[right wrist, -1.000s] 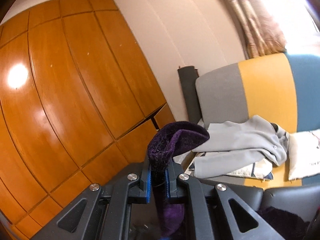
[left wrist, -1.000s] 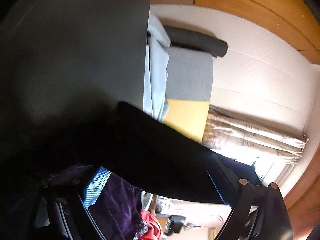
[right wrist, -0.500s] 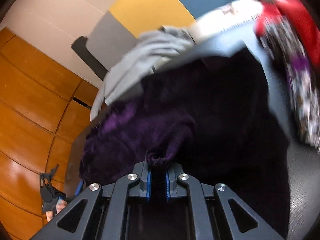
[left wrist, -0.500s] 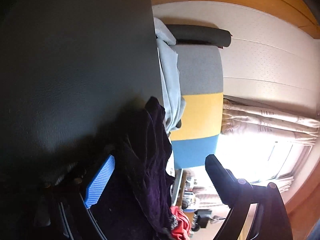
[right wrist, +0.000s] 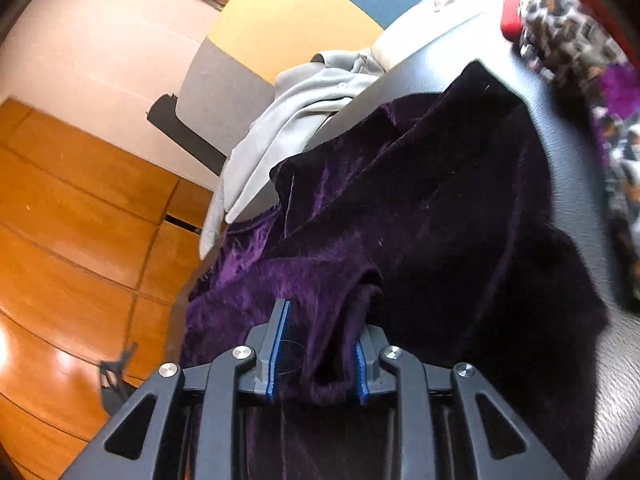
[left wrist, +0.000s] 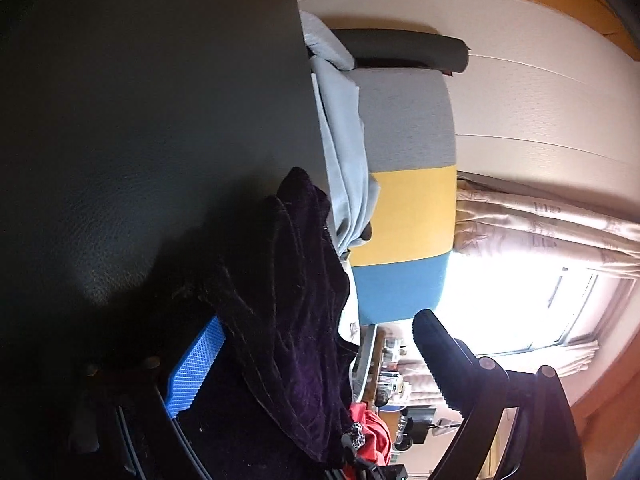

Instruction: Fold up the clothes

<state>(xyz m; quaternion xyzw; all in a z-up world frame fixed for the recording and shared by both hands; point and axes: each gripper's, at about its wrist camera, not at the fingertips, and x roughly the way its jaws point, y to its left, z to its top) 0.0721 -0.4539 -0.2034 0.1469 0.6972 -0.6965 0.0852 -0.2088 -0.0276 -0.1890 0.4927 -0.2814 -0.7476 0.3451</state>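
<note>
A dark purple velvet garment (right wrist: 420, 208) lies crumpled on the black leather surface (right wrist: 568, 128). My right gripper (right wrist: 316, 356) has its jaws parted, with a fold of the velvet lying loose between the blue pads (right wrist: 276, 344). In the left wrist view the same garment (left wrist: 292, 300) lies between the spread fingers of my left gripper (left wrist: 316, 364), which is wide open; its blue pad (left wrist: 192, 368) sits beside the cloth, not pressing it.
A grey garment (right wrist: 288, 120) hangs over the far edge of the black surface, also in the left wrist view (left wrist: 344, 152). A leopard-print cloth (right wrist: 576, 48) and a red one (left wrist: 372, 436) lie at the side. Behind are a grey-yellow-blue sofa (left wrist: 404, 208) and wooden cabinets (right wrist: 72, 216).
My right gripper swung down from the air to the surface with the velvet, then its jaws parted and released the fold. My left gripper stayed open; the garment settled between its fingers.
</note>
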